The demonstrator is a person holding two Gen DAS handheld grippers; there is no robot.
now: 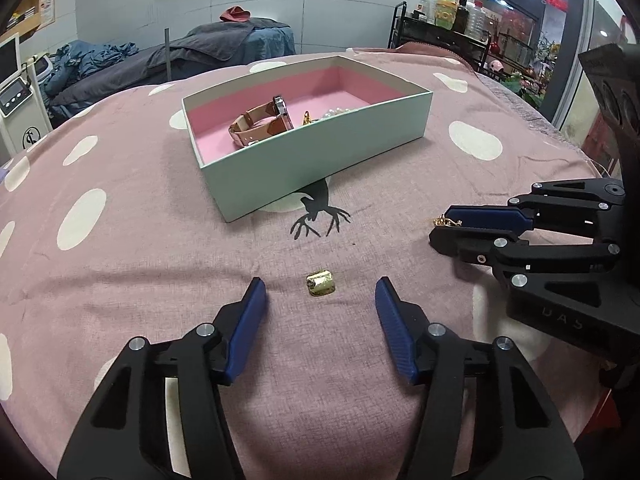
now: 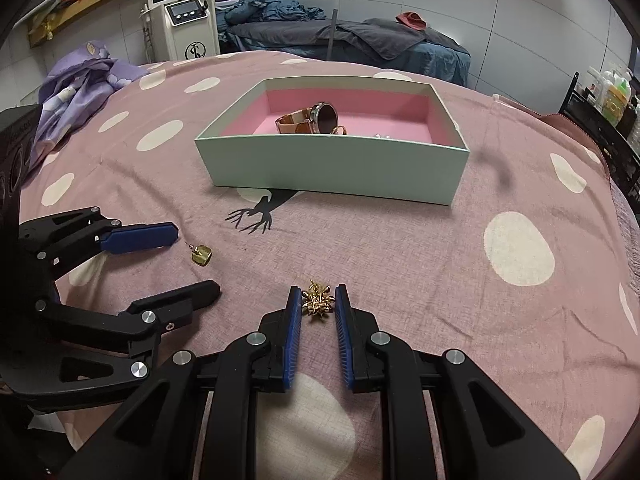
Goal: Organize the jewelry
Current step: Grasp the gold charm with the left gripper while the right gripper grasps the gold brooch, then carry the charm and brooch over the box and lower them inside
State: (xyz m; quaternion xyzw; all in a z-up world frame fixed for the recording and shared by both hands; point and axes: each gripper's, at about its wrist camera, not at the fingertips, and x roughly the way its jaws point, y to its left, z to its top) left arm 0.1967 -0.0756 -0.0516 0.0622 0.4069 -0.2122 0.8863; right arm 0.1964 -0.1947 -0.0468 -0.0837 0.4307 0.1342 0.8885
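Pinching gold brooch (image 2: 317, 303), right gripper (image 2: 318, 305)

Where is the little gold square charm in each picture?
Left wrist view: gold charm lies low in the middle, between the left claw's open fingers.
Right wrist view: it lies at the left, beside that claw.
Shared landmark: the green box.

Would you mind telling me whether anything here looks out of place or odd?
Two gold pieces lie loose on the bedspread rather than in the box: a charm between the left gripper's open fingers, and a spiky brooch pinched by the right gripper. Nothing looks damaged.
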